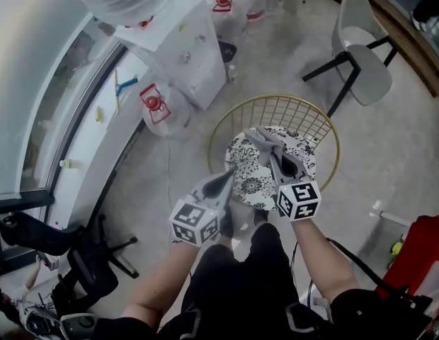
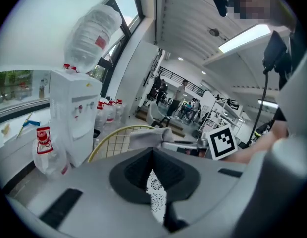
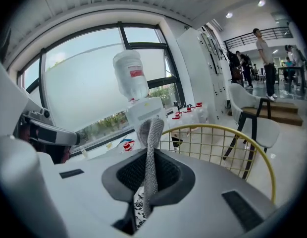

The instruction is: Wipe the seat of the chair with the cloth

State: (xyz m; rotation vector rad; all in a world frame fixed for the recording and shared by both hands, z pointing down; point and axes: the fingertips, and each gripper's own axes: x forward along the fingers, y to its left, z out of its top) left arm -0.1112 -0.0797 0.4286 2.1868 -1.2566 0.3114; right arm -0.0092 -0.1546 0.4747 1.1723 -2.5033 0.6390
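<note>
the right tongs [image 1: 273,156] clench a grey cloth [image 1: 264,140] over the back of the flowered seat [image 1: 249,181] of a gold wire chair [image 1: 276,112]. a strip of the cloth stands up between the jaws. the left tongs [image 1: 225,183] hang clenched and empty at the seat's left edge, the flower pattern showing through the slit between them. a water cooler [image 1: 187,48] and spare bottles [image 1: 161,106] crowd the floor to the left. a white chair [image 1: 365,59] stands well apart beyond, a red bag [image 1: 421,250] at right.
</note>
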